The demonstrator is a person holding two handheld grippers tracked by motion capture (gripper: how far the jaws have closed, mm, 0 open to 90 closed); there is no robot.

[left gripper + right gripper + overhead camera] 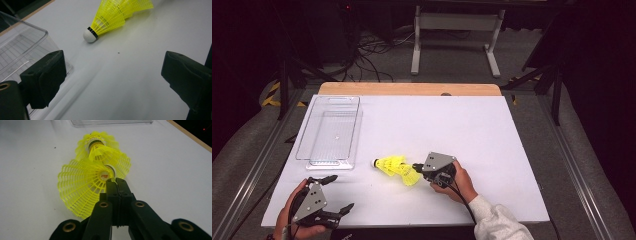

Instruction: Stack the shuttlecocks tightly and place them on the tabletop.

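Note:
A nested stack of yellow plastic shuttlecocks [396, 167] lies on its side on the white table, its white cork pointing left toward the bin. My right gripper [416, 166] is shut on the skirt rim of the nearest shuttlecock [80, 187], its jaws pressed together at the rim [115, 182]. The other nested shuttlecocks [100, 147] lie beyond. My left gripper [342, 192] rests open near the front left corner with nothing between its jaws. In the left gripper view the stack [112, 17] lies ahead of that gripper [112, 77], apart from it.
An empty clear plastic bin [334, 131] sits at the left of the table, just beyond the left gripper [22, 47]. A wooden strip [409, 89] edges the far side. Bare white table extends to the right and back.

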